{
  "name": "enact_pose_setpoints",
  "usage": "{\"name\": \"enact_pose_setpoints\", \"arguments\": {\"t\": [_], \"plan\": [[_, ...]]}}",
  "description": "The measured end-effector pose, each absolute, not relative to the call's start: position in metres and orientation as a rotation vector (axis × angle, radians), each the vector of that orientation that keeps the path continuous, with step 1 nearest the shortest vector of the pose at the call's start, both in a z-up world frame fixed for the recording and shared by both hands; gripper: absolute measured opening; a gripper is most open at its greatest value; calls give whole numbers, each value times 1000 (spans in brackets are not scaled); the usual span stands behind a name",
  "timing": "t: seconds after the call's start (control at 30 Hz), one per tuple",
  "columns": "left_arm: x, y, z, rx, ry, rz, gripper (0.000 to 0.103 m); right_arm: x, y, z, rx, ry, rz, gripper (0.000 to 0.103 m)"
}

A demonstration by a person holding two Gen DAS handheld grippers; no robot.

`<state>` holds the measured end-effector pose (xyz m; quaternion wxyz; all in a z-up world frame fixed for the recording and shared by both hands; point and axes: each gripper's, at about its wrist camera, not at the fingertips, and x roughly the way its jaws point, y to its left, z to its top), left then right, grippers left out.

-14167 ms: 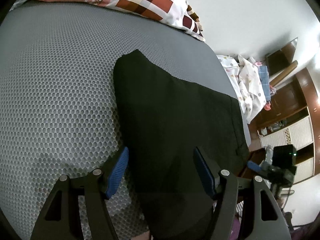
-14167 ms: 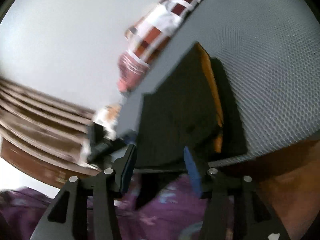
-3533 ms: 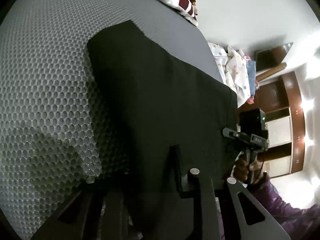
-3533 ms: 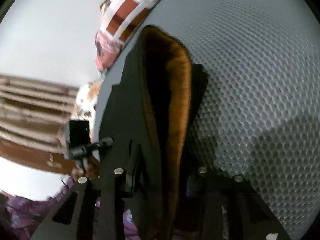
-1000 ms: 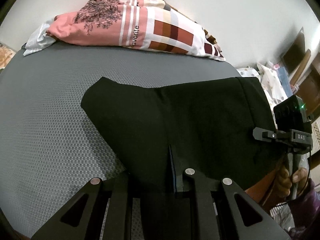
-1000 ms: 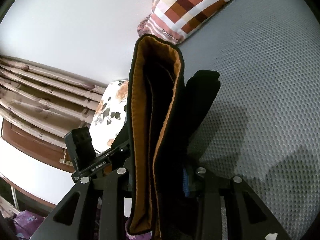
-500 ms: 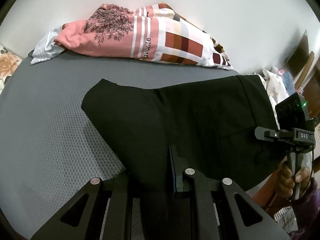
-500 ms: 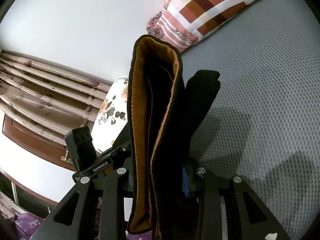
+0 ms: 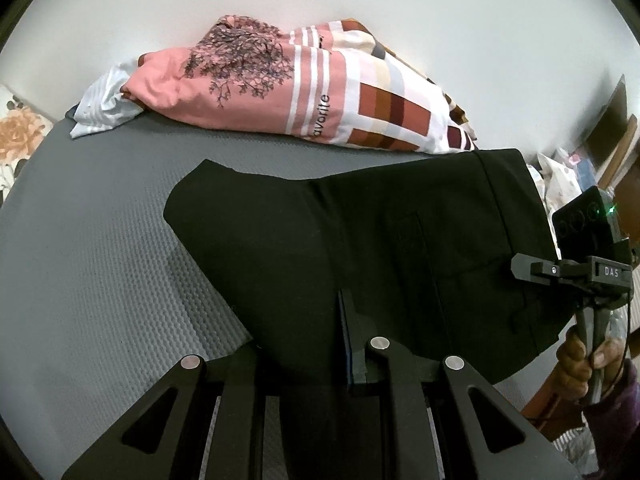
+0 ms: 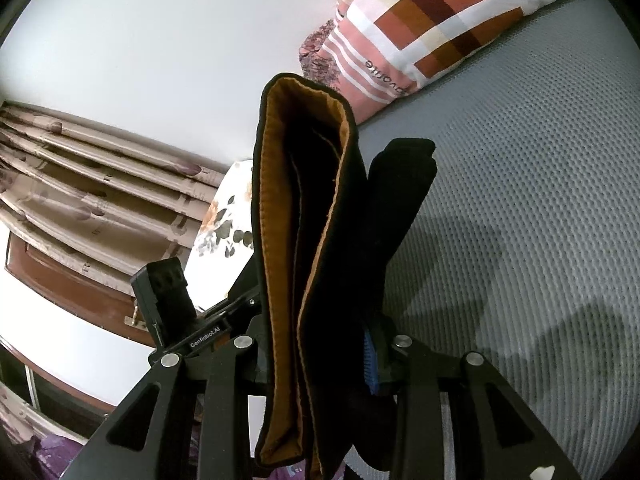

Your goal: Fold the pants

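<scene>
— Left gripper (image 9: 308, 344): what has it got?

— Its jaws are pinched nearly together on the pants (image 9: 360, 248), gripping the near edge of the black cloth. Only one blue pad shows, pressed against the fabric; the other finger is under the cloth.

— And the right gripper (image 10: 320, 356)?

— Clamped narrowly on the waistband end, a thick bundle of layers with an orange-brown lining showing along the edges. A blue pad (image 10: 370, 364) presses on the right side of that bundle. In the left view the same tool (image 9: 576, 268) sits at the far right, a hand (image 9: 580, 364) wrapped round its handle.

— Where are the pants, then?

— Stretched between the two tools over the grey mattress (image 9: 92, 248). Whether any part touches the mattress, I cannot tell.

— What lies around them?

— A pink and checked pillow (image 9: 288, 96) at the far edge of the bed against a white wall. A floral cloth (image 10: 224, 216) hangs off the left side, with curtains (image 10: 92, 184) beyond it
</scene>
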<state>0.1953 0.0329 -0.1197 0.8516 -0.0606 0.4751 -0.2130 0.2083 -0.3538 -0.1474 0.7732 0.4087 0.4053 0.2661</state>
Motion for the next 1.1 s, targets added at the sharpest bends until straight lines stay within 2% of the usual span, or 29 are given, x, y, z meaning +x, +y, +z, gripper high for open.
{"name": "enact_pose_setpoints", "arguments": {"t": [1.1], "plan": [[291, 54, -120, -134, 938, -391, 15, 226, -353, -147, 900, 862, 601, 31]]}}
